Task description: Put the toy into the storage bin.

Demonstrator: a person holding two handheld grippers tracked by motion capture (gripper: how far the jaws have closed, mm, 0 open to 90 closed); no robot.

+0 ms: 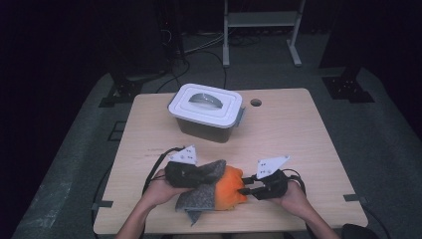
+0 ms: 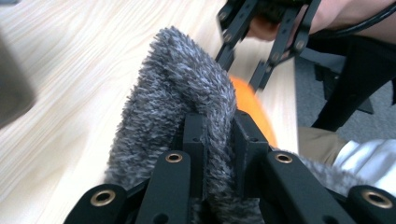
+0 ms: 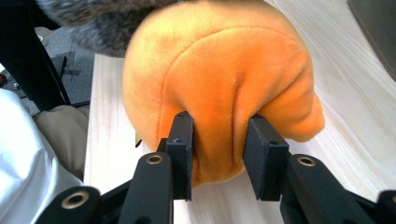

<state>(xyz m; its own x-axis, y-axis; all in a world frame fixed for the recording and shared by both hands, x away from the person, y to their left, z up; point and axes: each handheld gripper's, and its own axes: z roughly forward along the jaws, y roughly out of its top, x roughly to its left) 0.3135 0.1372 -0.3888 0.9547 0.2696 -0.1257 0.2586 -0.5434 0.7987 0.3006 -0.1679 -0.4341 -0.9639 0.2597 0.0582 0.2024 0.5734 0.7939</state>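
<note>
While we count one plush toy [image 1: 219, 189] near the table's [image 1: 298, 134] front edge, its long axis runs left-right, grey furry end left, orange end right. Our left gripper [image 2: 218, 140] pinches the grey fur; our right gripper [image 3: 223, 154] clamps the orange plush. One lidded white box [image 1: 206, 107] sits behind.

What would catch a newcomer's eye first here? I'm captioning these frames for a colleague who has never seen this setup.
The orange plush part of a soft toy at the table's near edge, gripped by the right gripper, stands out most. Its grey furry part is pinched by the left gripper, fingers pressing into the fur. Farther back sits a closed white-lidded container on the light wooden table.
</note>
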